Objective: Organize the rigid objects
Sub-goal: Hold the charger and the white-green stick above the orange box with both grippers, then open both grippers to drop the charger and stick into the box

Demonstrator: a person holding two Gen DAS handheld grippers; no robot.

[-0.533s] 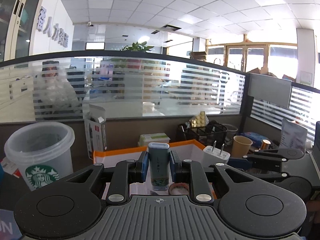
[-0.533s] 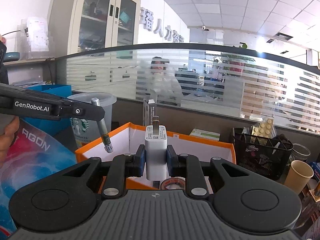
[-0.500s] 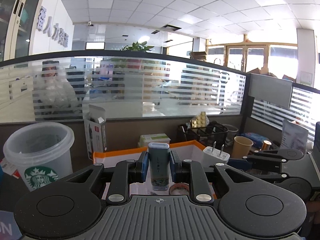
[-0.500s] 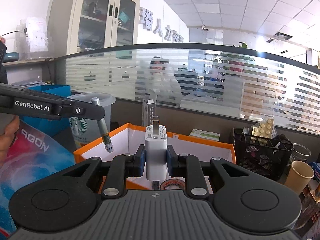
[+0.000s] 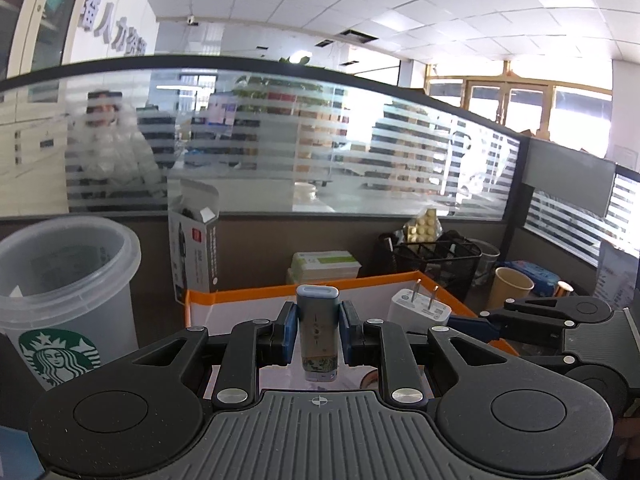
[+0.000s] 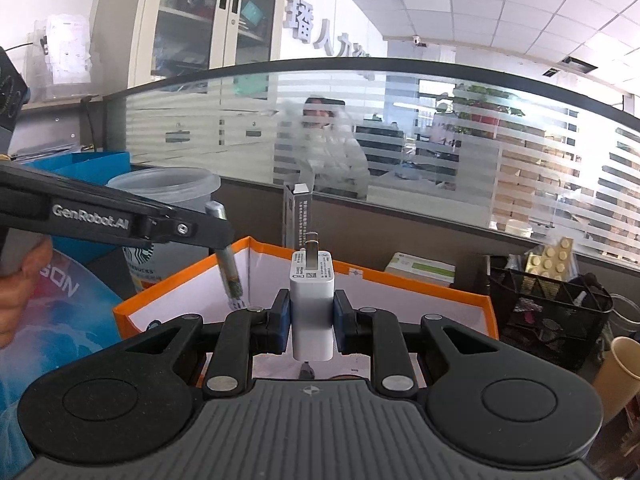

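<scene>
Charger (image 6: 312,304) white, prongs up, clamped by right hand-held gripper (image 6: 311,326); left (image 5: 317,338) clamps grey stick (image 5: 318,334).

The open orange-rimmed white cardboard box (image 5: 248,294) sits ahead of both claws. Left of it stands the clear plastic Starbucks cup (image 5: 68,296), behind it the tall open grey carton (image 5: 196,248) and the flat green-and-white packet (image 5: 326,266). Right of the box sits the black wire-mesh organiser (image 6: 548,308), with the tan paper cup (image 6: 618,364) nearer beside it.
</scene>
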